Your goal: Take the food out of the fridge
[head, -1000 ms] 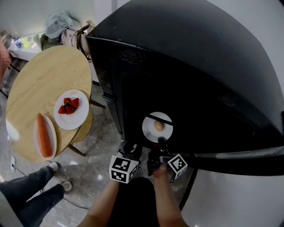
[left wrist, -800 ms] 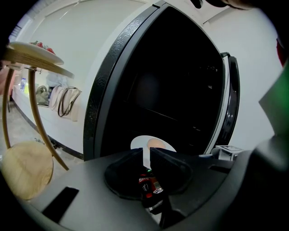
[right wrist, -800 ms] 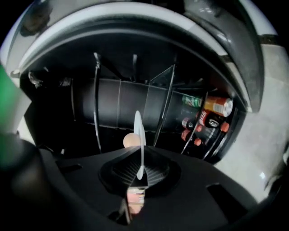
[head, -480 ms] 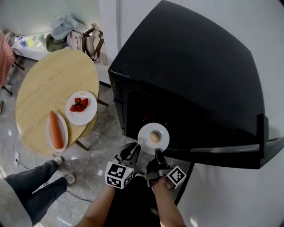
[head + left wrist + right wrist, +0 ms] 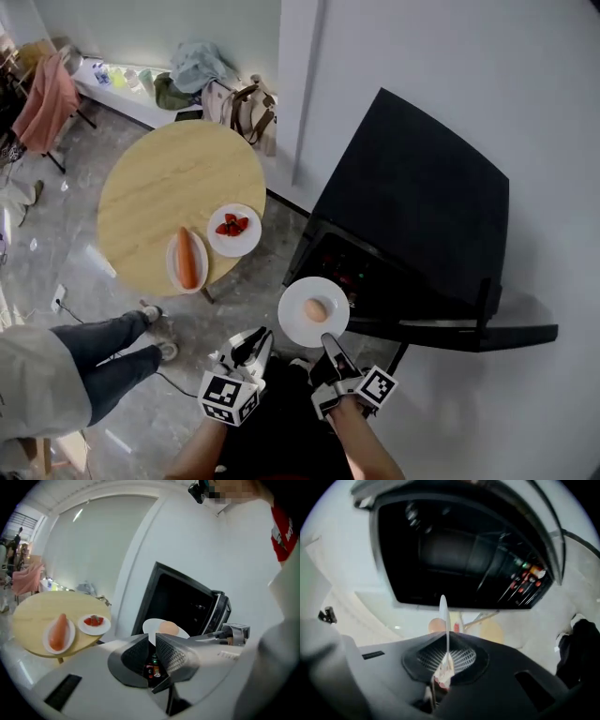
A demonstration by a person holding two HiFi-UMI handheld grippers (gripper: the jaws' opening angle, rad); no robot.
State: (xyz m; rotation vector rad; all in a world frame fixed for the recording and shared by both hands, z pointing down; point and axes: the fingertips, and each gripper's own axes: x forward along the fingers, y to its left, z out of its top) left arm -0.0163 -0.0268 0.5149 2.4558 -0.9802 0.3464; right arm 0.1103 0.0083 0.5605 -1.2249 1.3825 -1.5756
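Right claw: shut tight on the near rim of the white plate, holding it flat in the air
Egg: lies in the middle of the white plate, out of the black fridge, just in front of its open front
Left claw: open a little, nothing in it, just beside the white plate
Desk: round and wooden, well apart from the fridge; a carrot and strawberries sit on it, side by side
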